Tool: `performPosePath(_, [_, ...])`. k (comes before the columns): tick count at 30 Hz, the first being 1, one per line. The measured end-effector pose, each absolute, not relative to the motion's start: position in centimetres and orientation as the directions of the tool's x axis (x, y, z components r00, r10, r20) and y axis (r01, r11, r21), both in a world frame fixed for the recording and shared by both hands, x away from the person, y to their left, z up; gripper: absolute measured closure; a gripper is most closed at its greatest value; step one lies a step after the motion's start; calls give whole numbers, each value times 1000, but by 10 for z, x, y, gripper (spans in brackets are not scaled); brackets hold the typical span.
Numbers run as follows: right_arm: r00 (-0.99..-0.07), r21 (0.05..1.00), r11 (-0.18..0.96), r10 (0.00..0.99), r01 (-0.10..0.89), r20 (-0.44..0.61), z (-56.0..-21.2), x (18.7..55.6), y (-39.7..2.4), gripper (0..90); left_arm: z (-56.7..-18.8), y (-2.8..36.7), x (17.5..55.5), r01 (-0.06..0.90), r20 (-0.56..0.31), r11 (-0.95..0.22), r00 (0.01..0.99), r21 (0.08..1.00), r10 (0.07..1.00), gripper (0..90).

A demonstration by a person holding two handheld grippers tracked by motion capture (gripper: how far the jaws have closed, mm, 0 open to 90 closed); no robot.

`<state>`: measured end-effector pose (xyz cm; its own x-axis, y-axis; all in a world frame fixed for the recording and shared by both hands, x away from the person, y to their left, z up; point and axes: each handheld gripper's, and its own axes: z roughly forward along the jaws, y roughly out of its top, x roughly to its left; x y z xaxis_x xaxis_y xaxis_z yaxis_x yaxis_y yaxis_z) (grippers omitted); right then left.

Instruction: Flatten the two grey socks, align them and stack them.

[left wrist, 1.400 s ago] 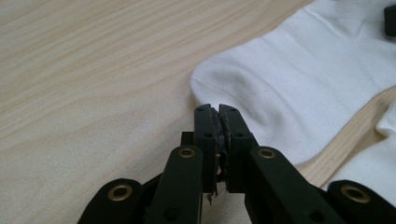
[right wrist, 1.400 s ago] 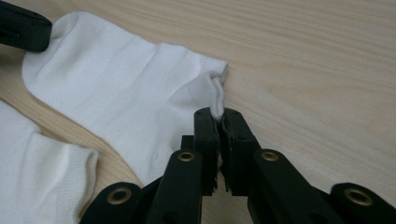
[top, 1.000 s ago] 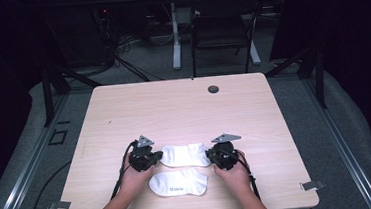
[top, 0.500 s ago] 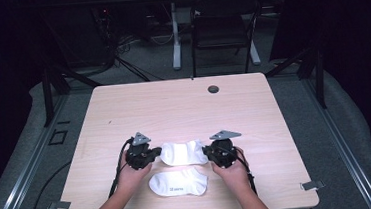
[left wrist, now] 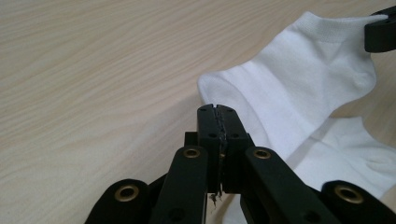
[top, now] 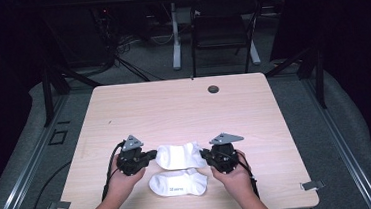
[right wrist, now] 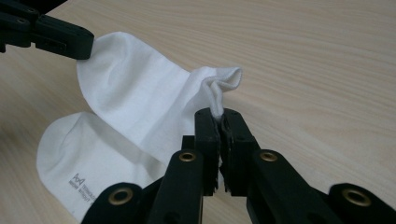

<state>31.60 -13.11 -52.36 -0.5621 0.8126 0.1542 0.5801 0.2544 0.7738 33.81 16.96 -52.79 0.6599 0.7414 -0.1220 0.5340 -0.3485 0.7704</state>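
A white ankle sock [top: 180,155] hangs stretched between my two grippers, a little above the wooden table [top: 184,109]. My left gripper [top: 151,156] is shut on its toe end, seen close in the left gripper view [left wrist: 218,114]. At the sock's cuff end my right gripper [top: 205,156] is shut on the bunched cuff [right wrist: 219,88], its jaws meeting there [right wrist: 217,116]. A second white sock [top: 178,183] with a small grey logo lies flat on the table just below, toward the front edge. It also shows under the held sock [right wrist: 140,107] as the second sock [right wrist: 74,163].
A small black round grommet [top: 213,88] sits near the table's far edge. Metal clips [top: 61,204] mark the front corners. A dark chair [top: 222,26] and a desk leg stand on the floor beyond the table.
Both hands have risen and shifted slightly away from the front edge, lifting the upper sock off the table. The lower sock has stayed where it was.
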Motion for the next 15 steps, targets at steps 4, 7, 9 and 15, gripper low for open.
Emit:
performPosePath(4, [-572,774,258,805,579,159,-526,307,-130,863,-528,176,327,530,-123,-351,666,772,735,896])
performPosePath(7, [-576,773,256,800,580,168,-527,300,-130,863,-530,179,319,532,-129,-351,669,770,732,896])
performPosePath(9, [-579,771,261,798,581,166,-527,298,-131,863,-531,180,315,536,-131,-354,671,766,730,896])
performPosePath(15, [-595,767,274,786,580,170,-527,283,-129,863,-533,186,299,545,-158,-345,677,764,719,896])
